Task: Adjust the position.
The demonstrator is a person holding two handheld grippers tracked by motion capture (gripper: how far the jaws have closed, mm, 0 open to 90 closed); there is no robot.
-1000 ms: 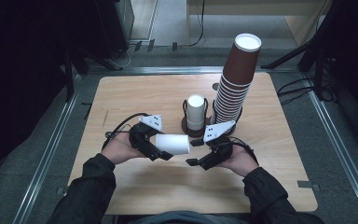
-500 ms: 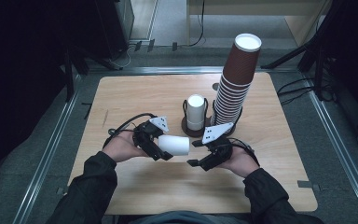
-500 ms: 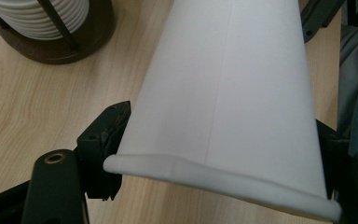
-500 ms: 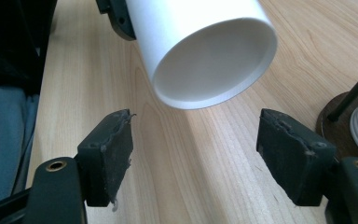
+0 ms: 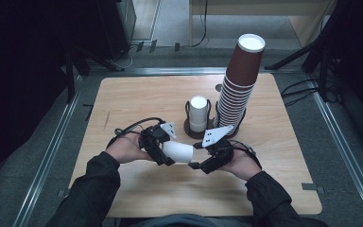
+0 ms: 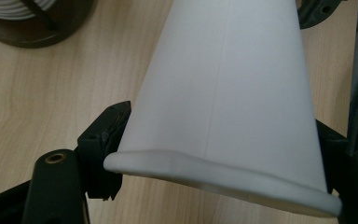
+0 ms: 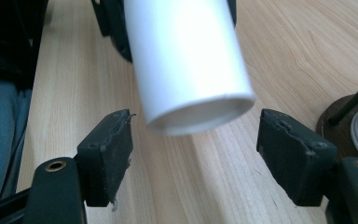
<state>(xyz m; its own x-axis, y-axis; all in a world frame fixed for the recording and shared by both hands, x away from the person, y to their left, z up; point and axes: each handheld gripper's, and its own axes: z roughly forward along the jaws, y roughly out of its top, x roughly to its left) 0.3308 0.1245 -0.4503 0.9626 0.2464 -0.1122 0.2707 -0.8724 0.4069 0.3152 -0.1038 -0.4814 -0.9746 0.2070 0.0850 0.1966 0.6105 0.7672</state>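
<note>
Right now my left tongs (image 5: 163,150) are clamped on the wide, rimmed end of a white paper cup (image 5: 178,151), one jaw on each side of it just above the rolled lip; in the left gripper view the cup (image 6: 223,88) runs away from the jaws, narrowing toward its far end, and the lip looks slightly squashed between them. I hold the cup lying on its side, just above the wooden surface (image 5: 142,99), with its narrow base pointing toward my right hand.

My right tongs (image 5: 203,158) stand open at that base. In the right gripper view the cup's recessed bottom (image 7: 200,109) hangs between my two black pads (image 7: 109,154), a clear gap on either side, so neither pad touches it.

Both grippers sit close together near the front middle of the surface, my forearms in dark sleeves (image 5: 87,189) coming in from the near edge, and a black cable (image 5: 132,126) loops off the left one.

Just beyond my hands stands a dark round holder (image 5: 191,128) with thin upright rods, and a short stack of white cups (image 5: 198,112) sits in it. Right beside it, on the right, a tall stack of brown cups (image 5: 238,80) rises, leaning a little. Its top cup shows a white inside.
</note>
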